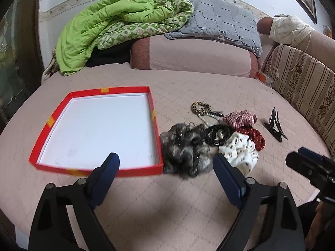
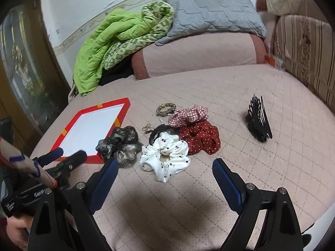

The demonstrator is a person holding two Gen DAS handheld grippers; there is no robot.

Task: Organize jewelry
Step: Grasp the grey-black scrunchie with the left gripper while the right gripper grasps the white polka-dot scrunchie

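Both tongs, left [image 1: 165,165] and right [image 2: 164,170], gape wide and hold nothing. The scrunchie pile [image 1: 211,142] lies on the bed just right of the red tray [image 1: 96,168]. Only the right wrist view shows the white scrunchie's [image 2: 165,156] cherry print clearly.

right hand-held gripper [image 2: 163,168] spread wide above white scrunchie [image 2: 165,156], holding nothing.

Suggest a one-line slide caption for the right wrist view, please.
Open right tongs hover before white cherry scrunchie, beside the empty red tray.
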